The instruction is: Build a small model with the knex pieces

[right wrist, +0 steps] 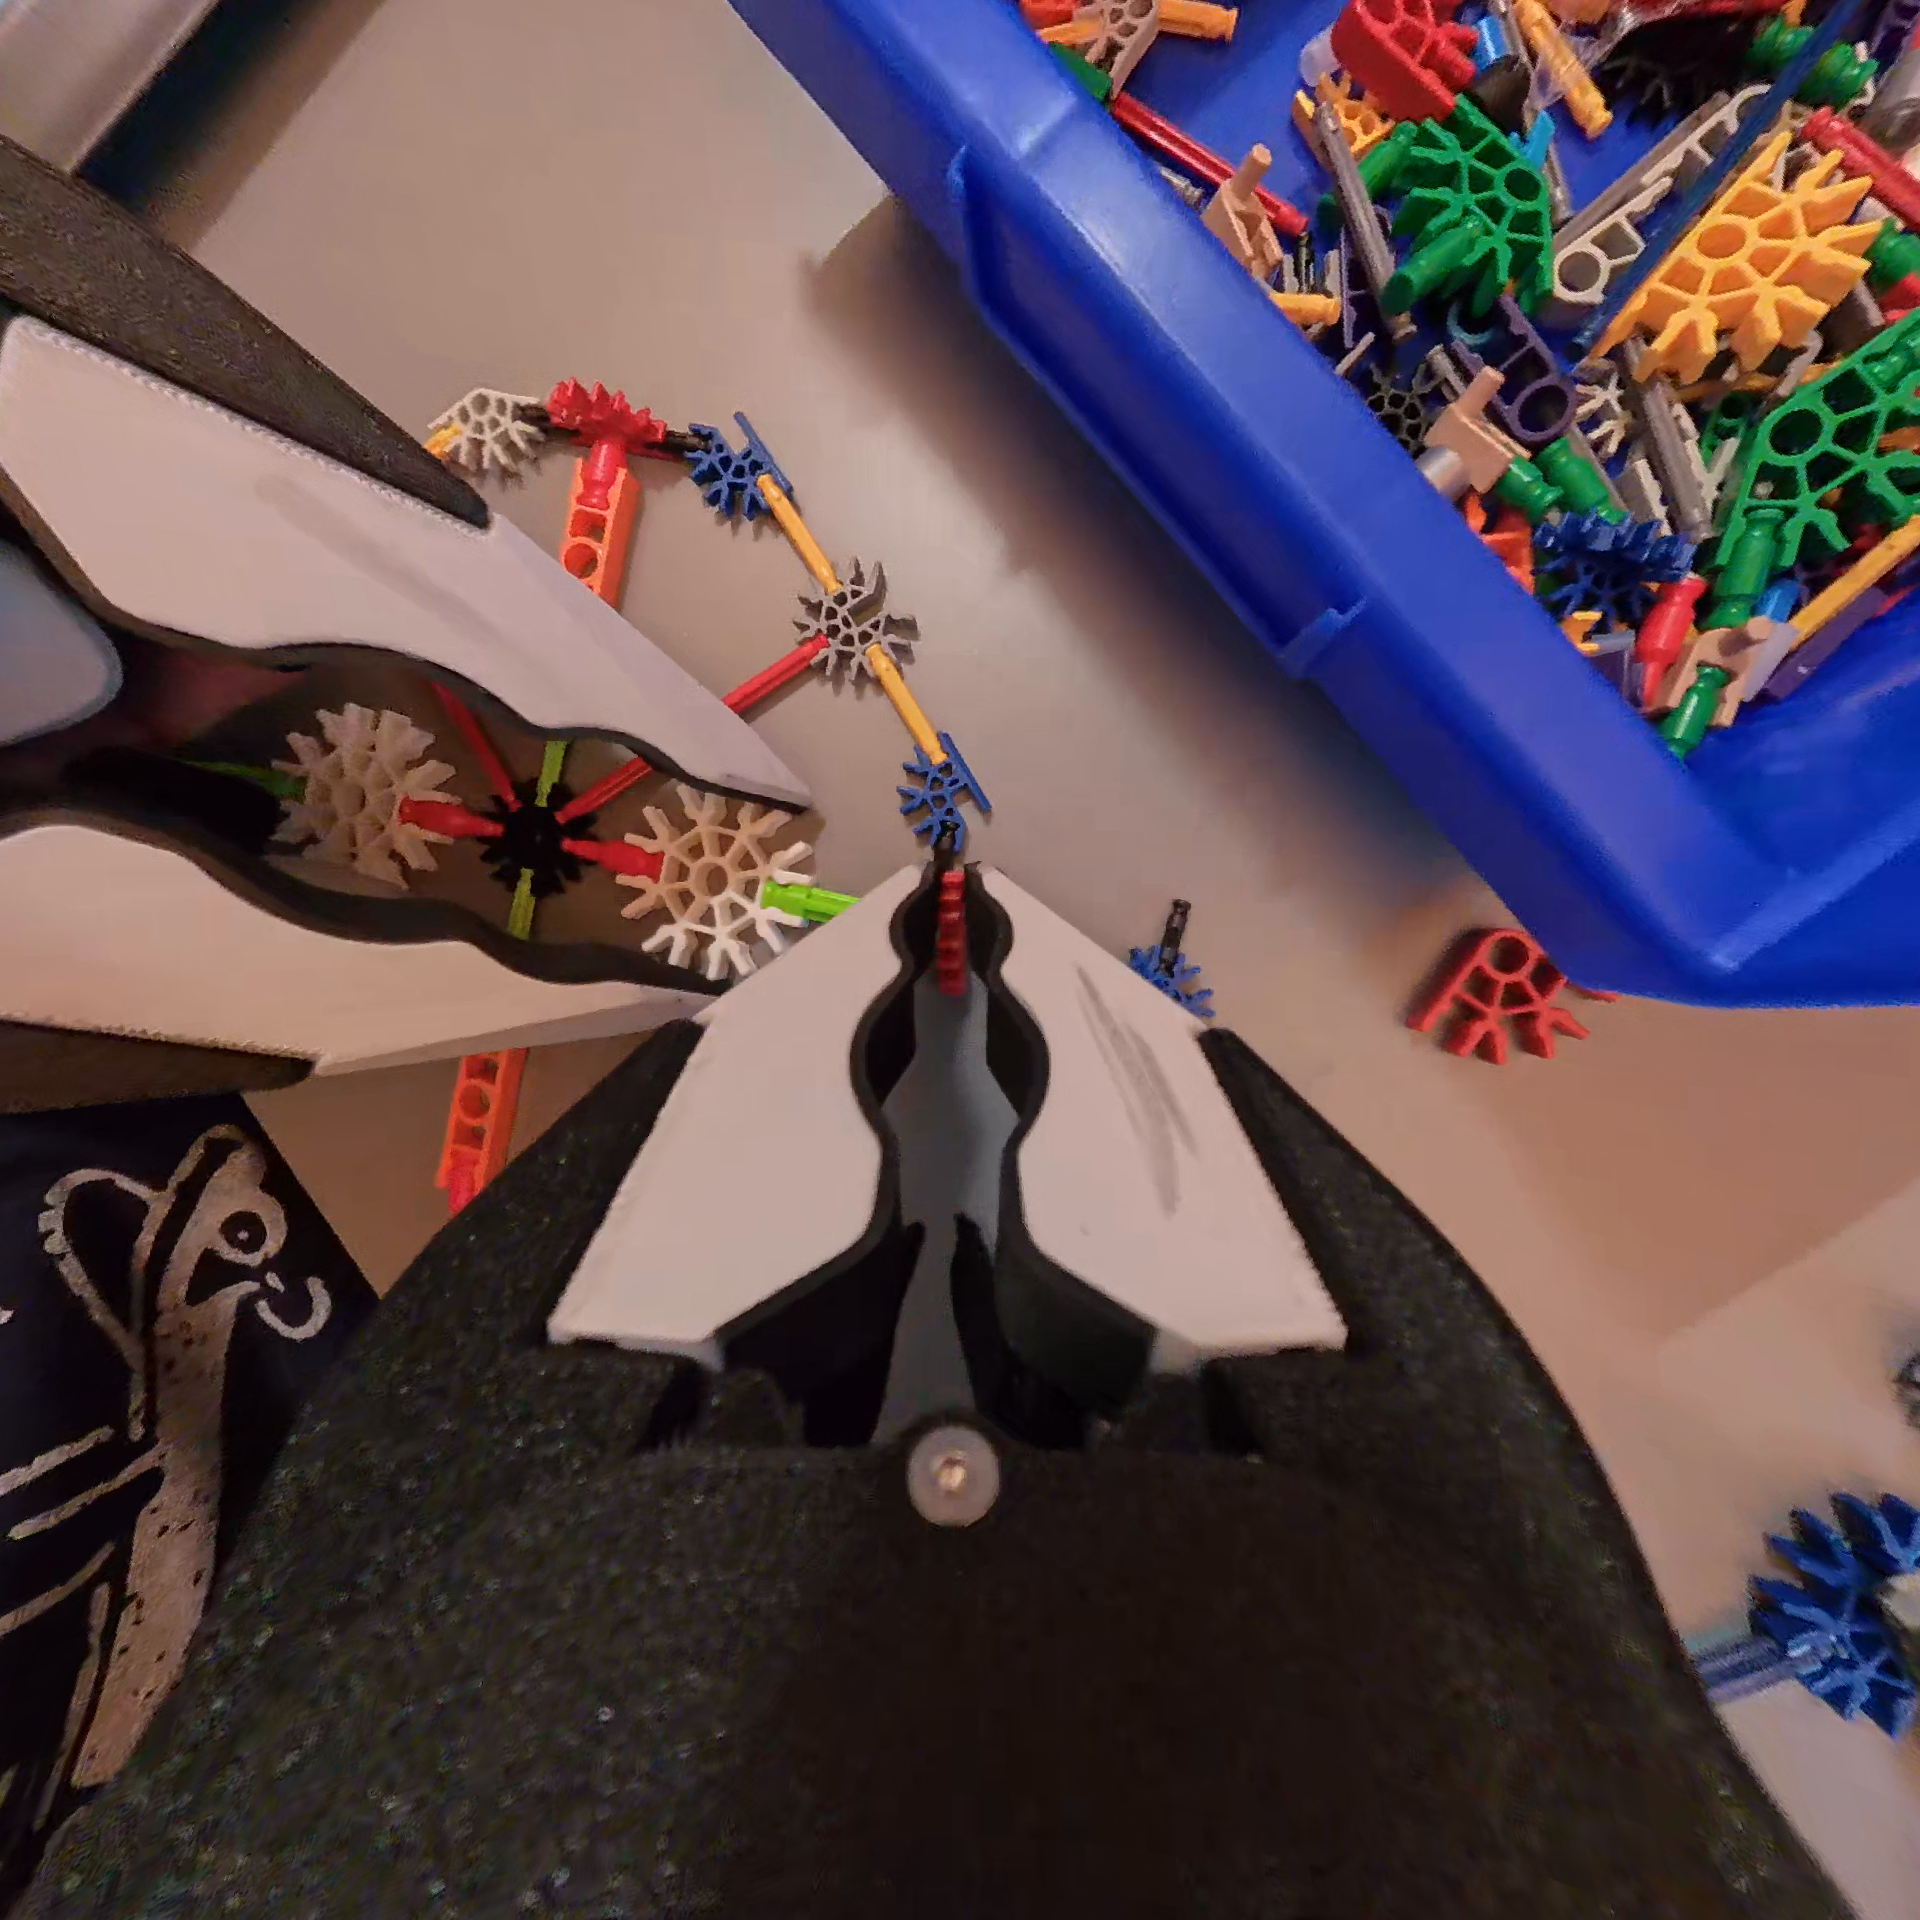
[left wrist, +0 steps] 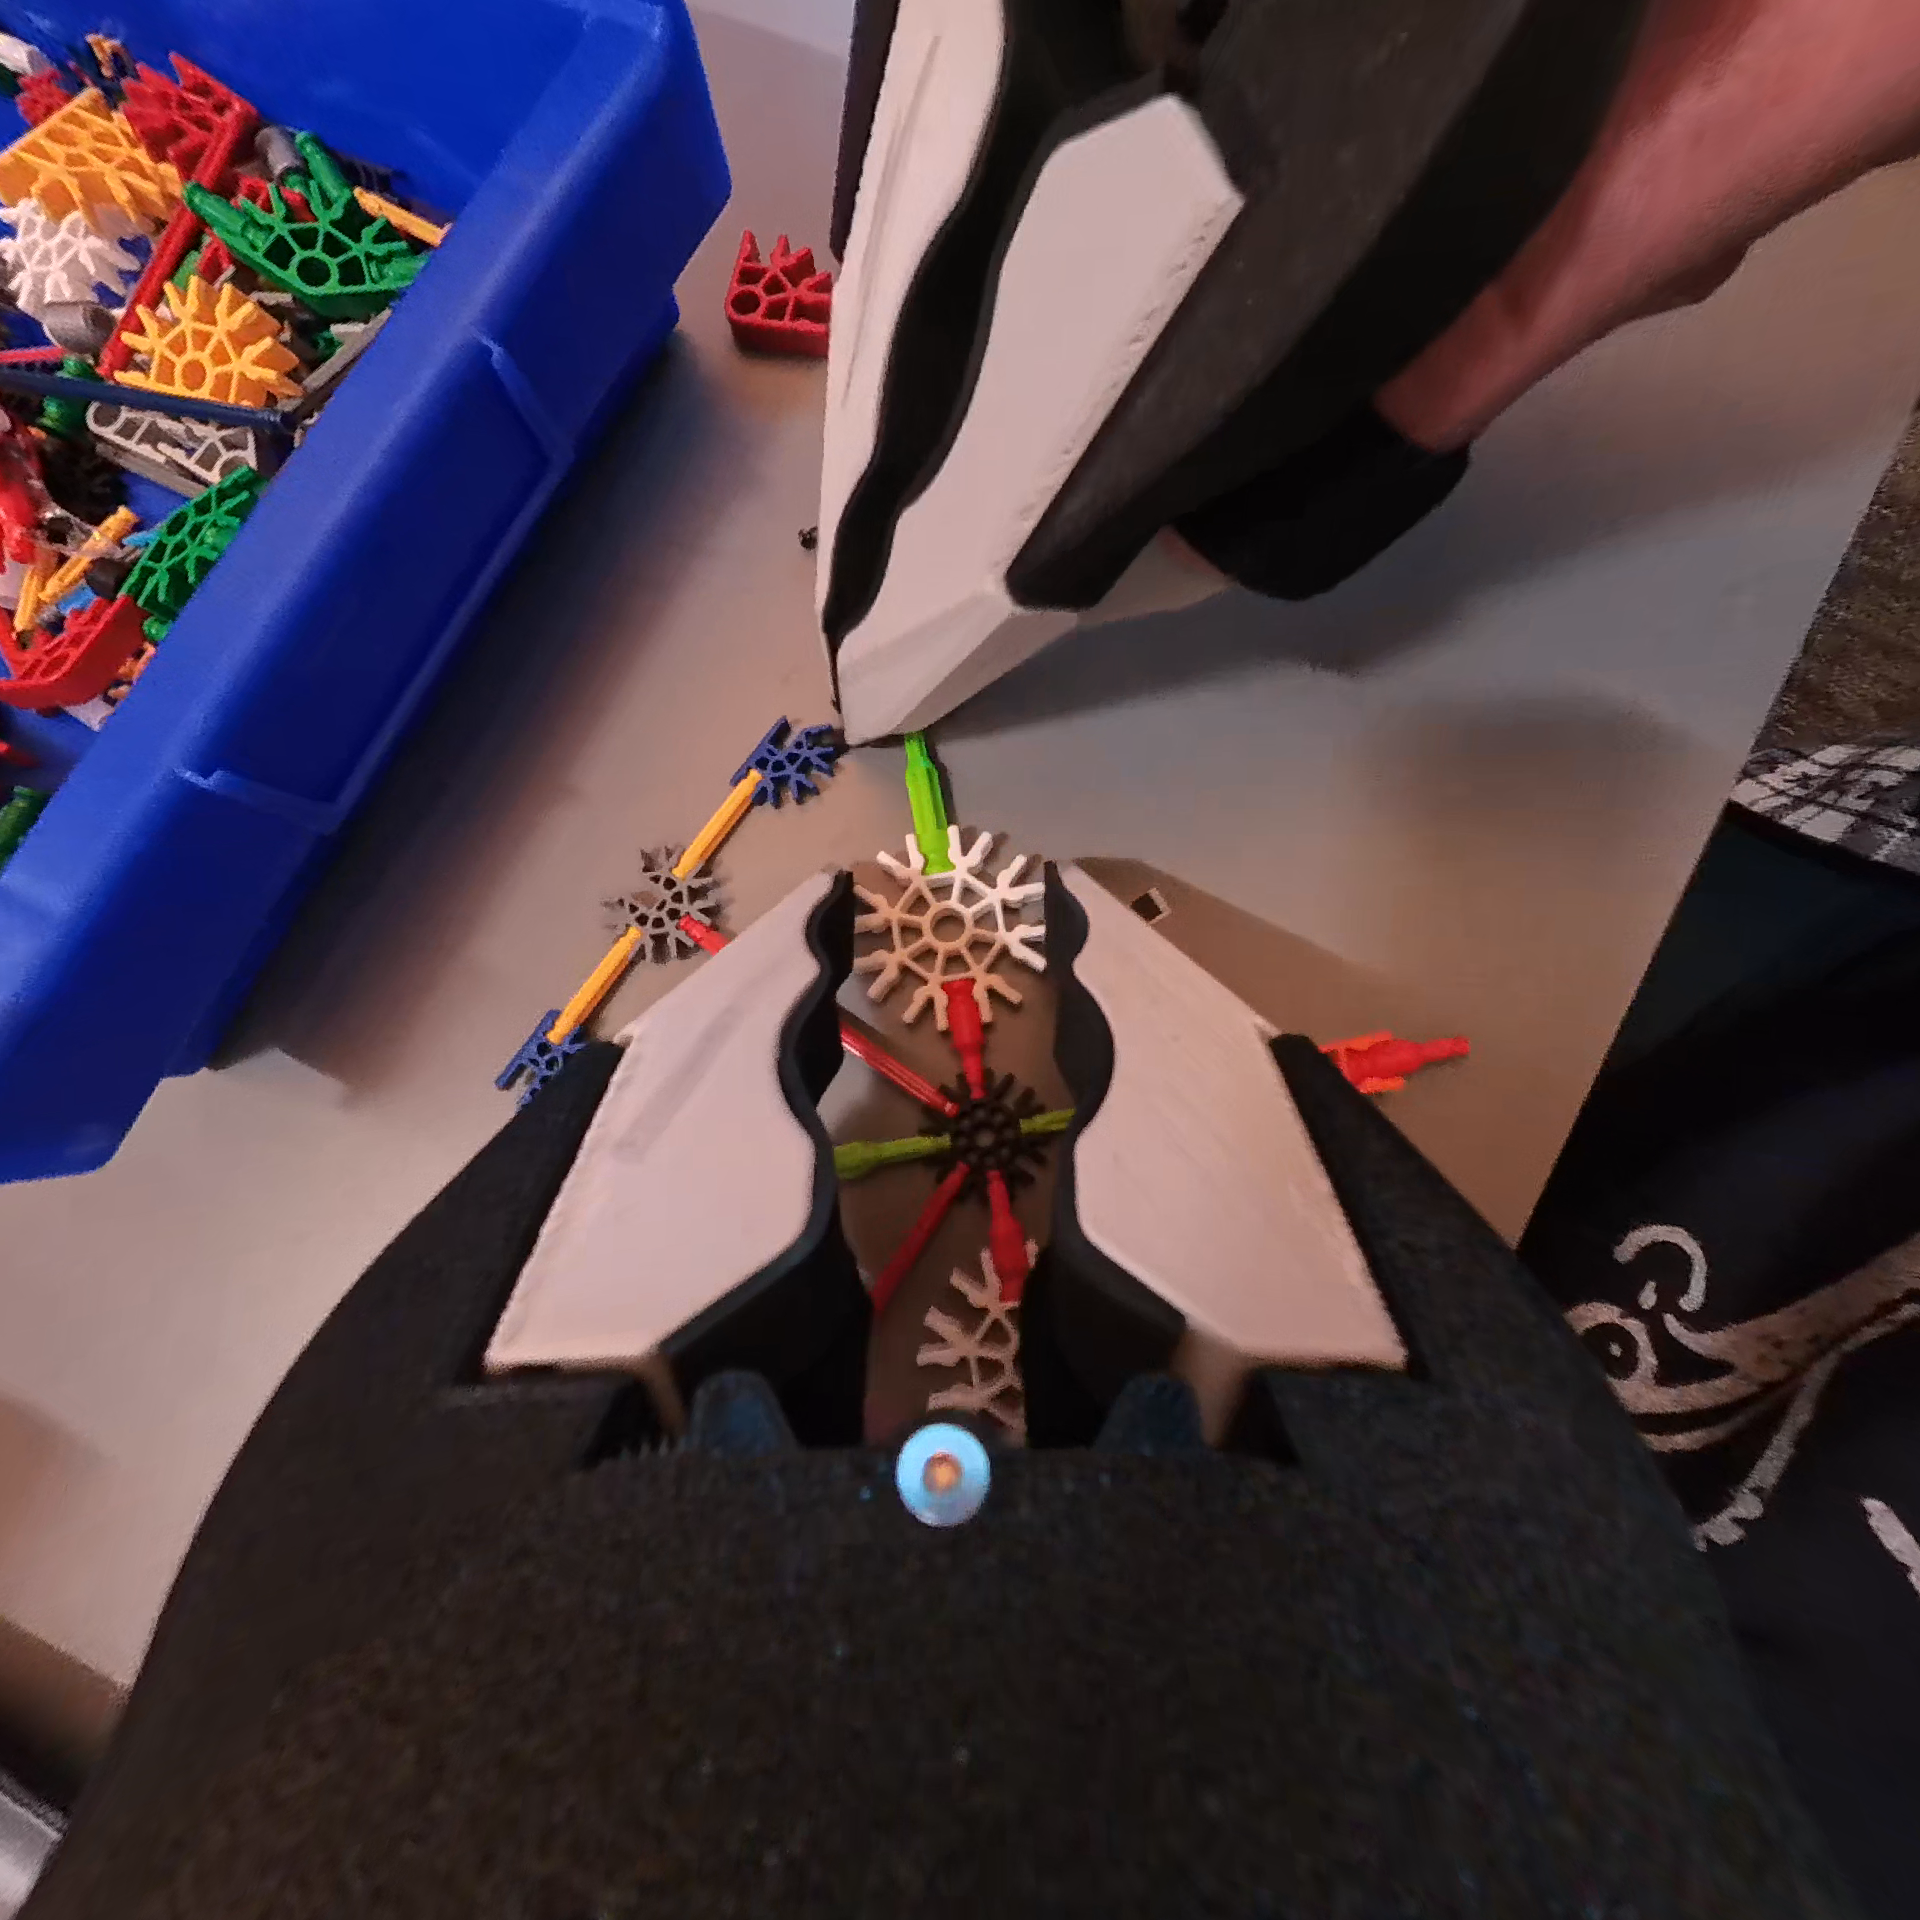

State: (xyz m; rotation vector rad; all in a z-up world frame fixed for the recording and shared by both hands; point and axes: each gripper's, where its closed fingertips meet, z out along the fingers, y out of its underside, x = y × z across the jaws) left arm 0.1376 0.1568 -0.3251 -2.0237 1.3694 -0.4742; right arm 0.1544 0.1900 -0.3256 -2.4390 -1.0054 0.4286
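I am seeing the blue bin (right wrist: 1195,416) lying well ahead of my right gripper (right wrist: 951,883), whose jaws are pinching a small red connector (right wrist: 951,930) edge-on beside the blue connector (right wrist: 940,790), while my left gripper (left wrist: 948,894), jaws parted, is straddling the white connector (left wrist: 951,930).

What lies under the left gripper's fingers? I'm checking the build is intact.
Between the left gripper fingers show a white snowflake connector, a black hub and red and green rods. The fingers cover the rod ends.
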